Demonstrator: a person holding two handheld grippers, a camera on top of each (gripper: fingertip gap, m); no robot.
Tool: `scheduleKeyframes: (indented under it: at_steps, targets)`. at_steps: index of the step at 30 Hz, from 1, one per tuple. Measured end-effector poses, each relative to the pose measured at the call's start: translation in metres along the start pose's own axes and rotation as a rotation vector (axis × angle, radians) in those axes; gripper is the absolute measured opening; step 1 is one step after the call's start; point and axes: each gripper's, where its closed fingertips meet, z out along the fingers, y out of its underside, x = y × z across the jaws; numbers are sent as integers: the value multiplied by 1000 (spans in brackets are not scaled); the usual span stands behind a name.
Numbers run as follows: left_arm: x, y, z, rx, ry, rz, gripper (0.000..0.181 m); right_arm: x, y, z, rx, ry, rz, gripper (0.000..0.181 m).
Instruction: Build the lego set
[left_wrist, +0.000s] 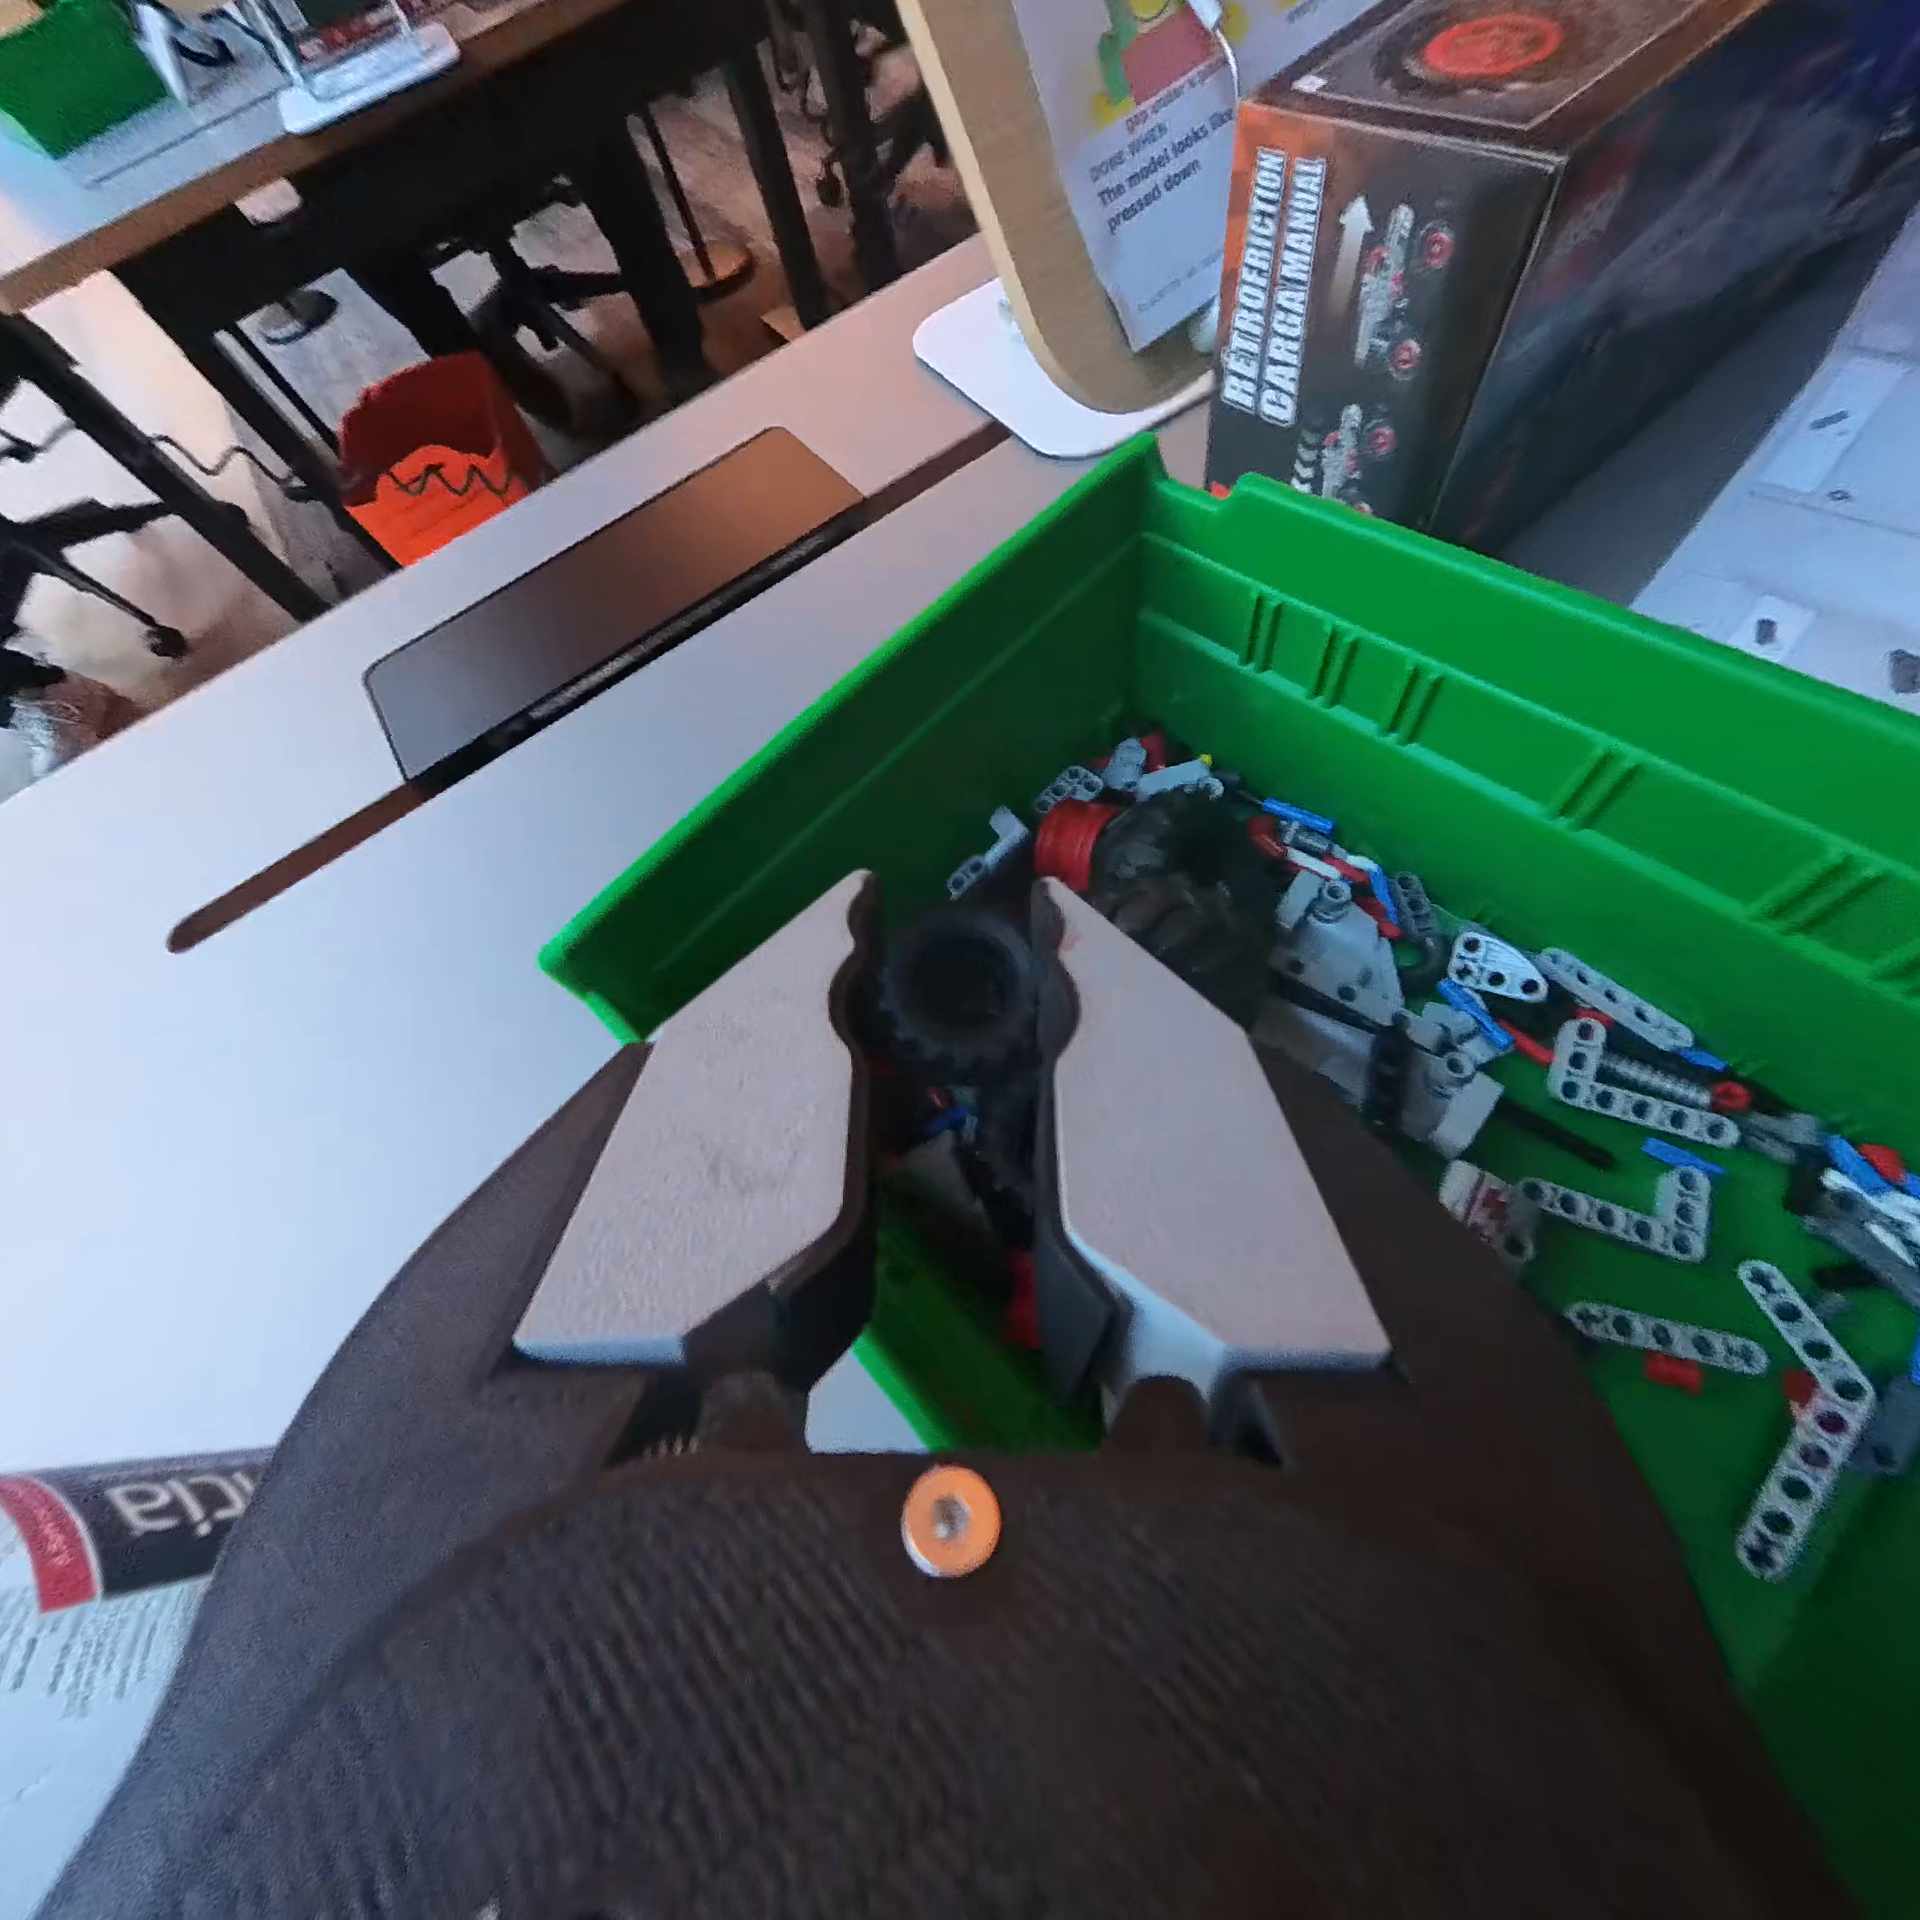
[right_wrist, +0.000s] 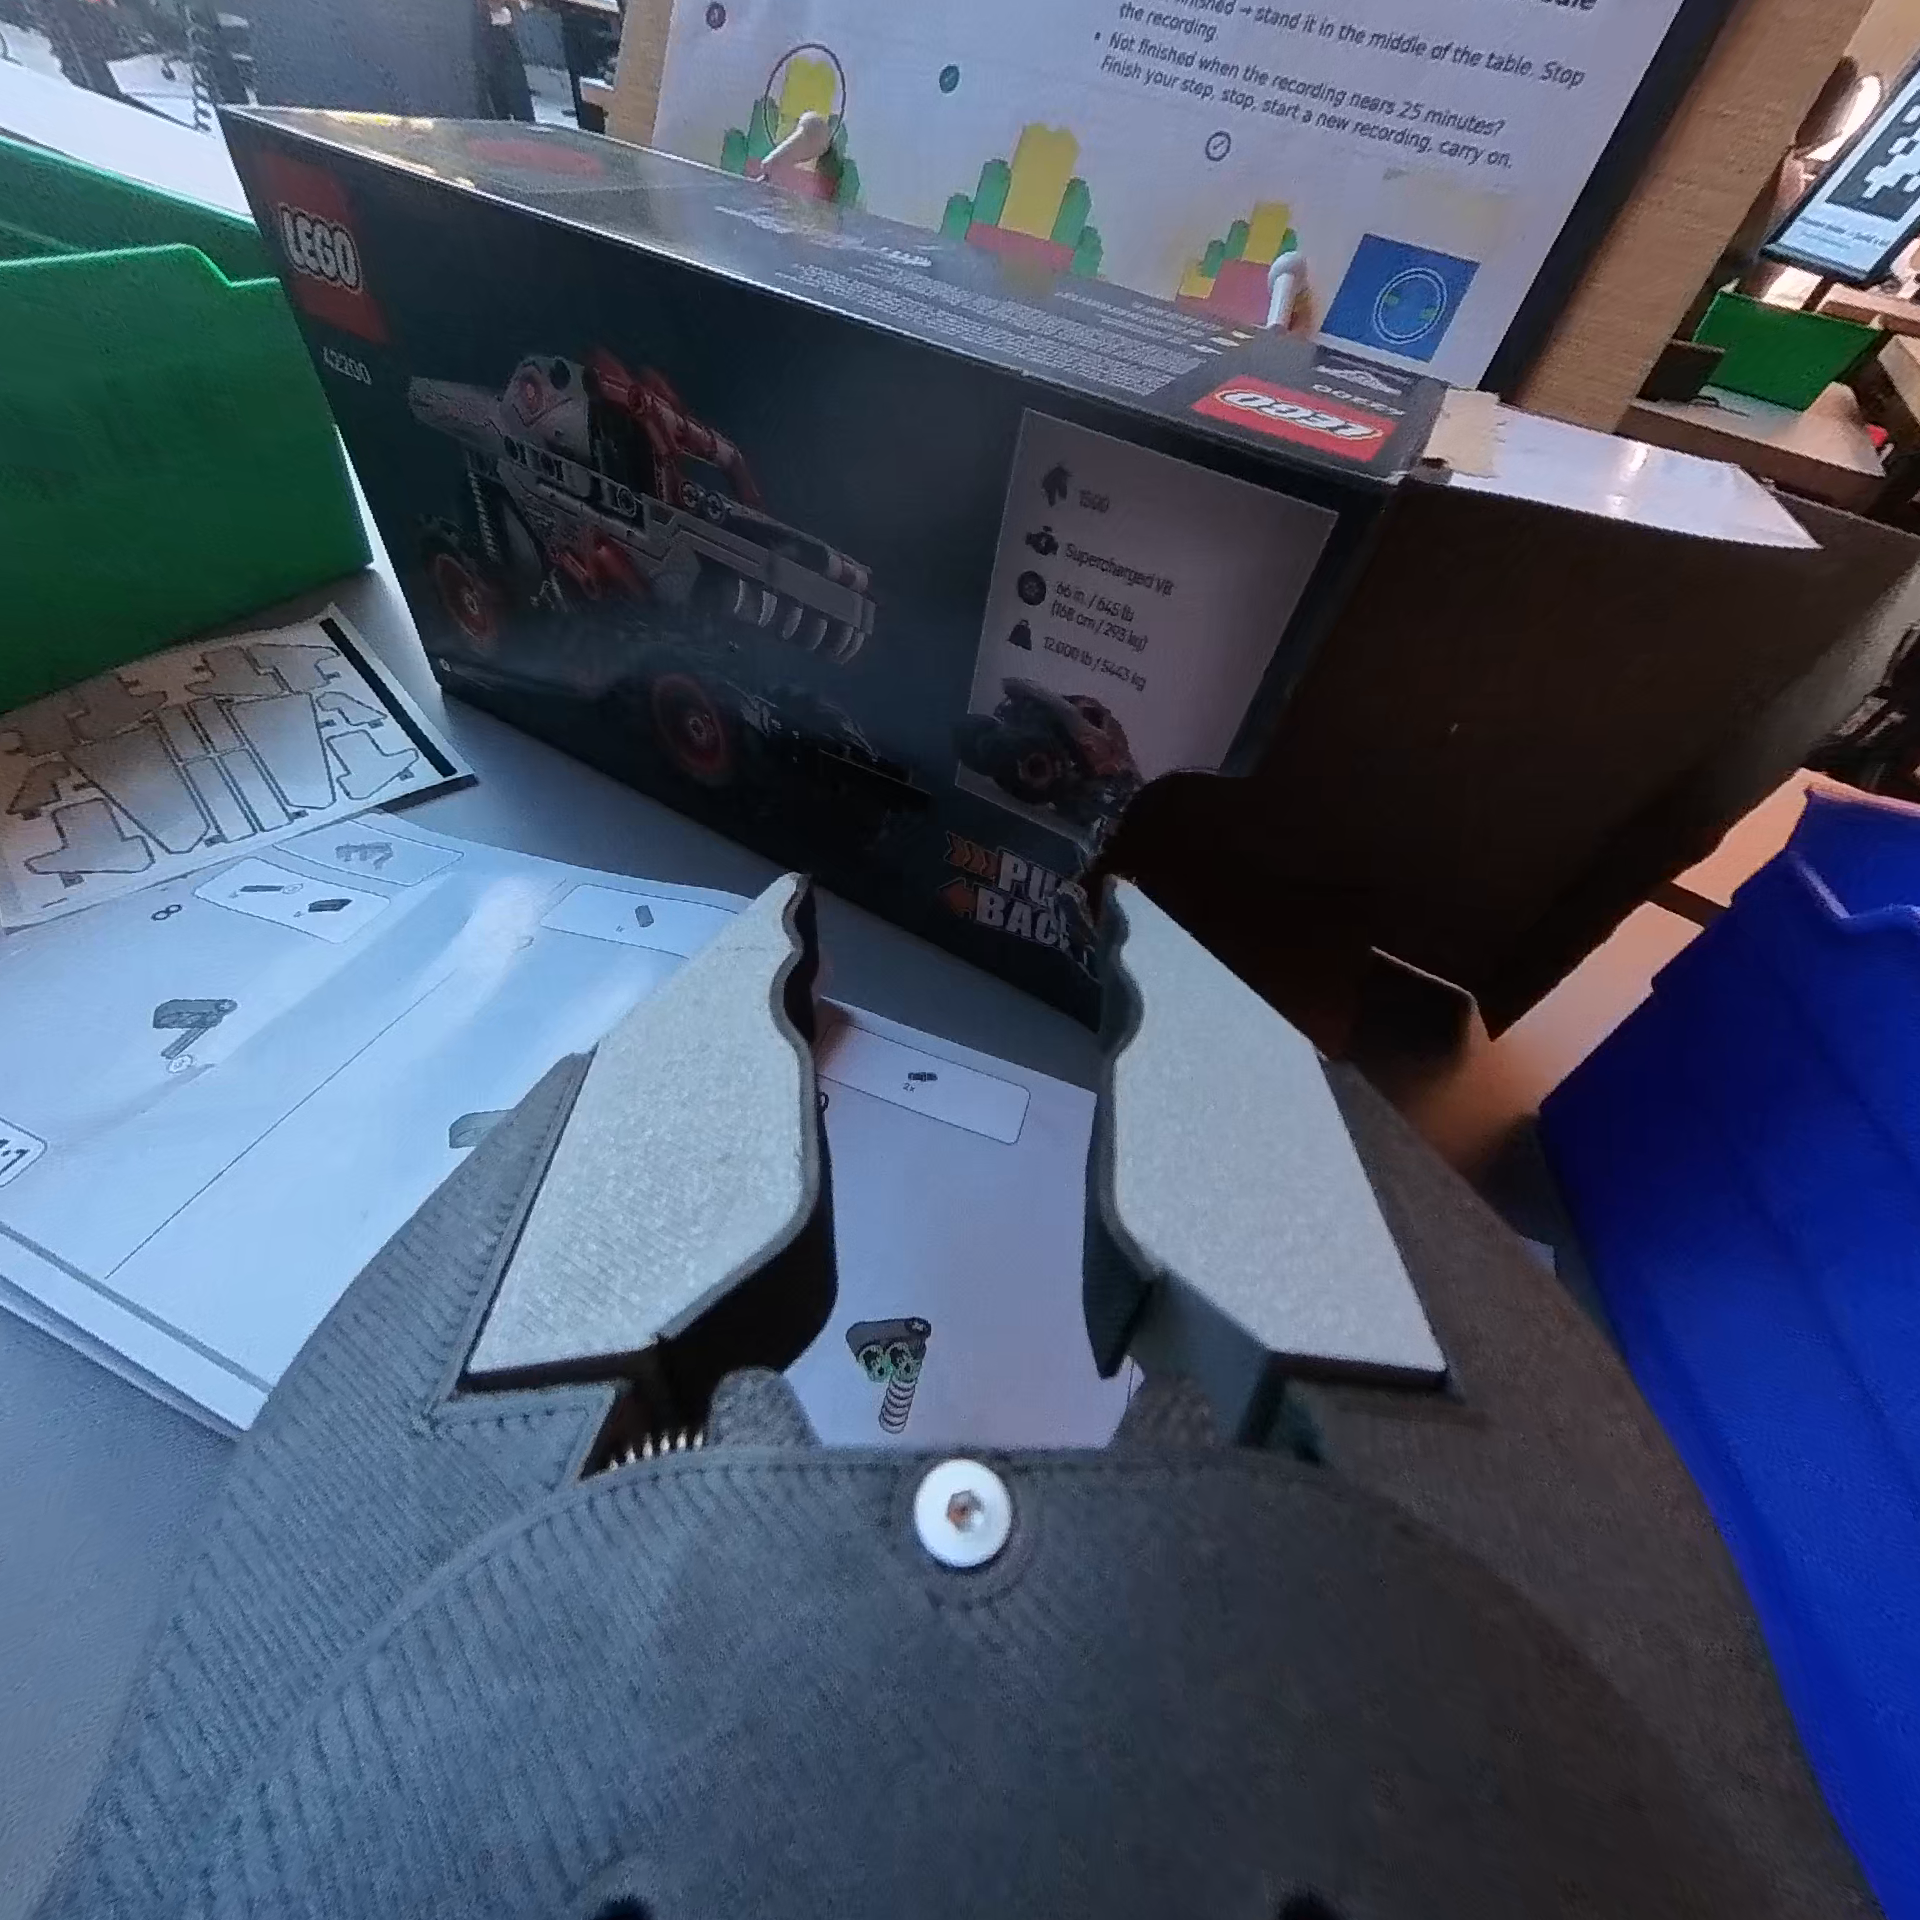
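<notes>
Two grippers are in use. Left gripper: fingers closed on a black tyre, held over the near corner of the green bin containing loose lego pieces. Right gripper: fingers spread apart, holding nothing, above the instruction booklet in front of the set box.

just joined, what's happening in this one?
Early in a Lego build. The left tongs are shut on a black tyre, held over the green bin of loose parts. The right tongs are open and empty, hovering above the open instruction booklet in front of the set box. A blue bin sits at the right.
</notes>
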Motion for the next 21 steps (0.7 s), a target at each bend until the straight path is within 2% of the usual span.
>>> scheduleKeyframes:
  at_steps: [4, 7, 14, 21]
  targets:
    - [-9, -8, 0, 50, -93, 0, 23, 0, 0, 0, -1, -4, 8, 51]
    - [0, -18, -5, 112, -54, -26, 23, 0, 1, 0, -3, -7, 9, 51]
    - [-1, -18, -5, 105, -129, 44, 20, 0, 1, 1, -4, -11, 12, 49]
    - [4, -15, -3, 84, -120, 61, 22, 0, 1, 1, -6, -19, 20, 48]
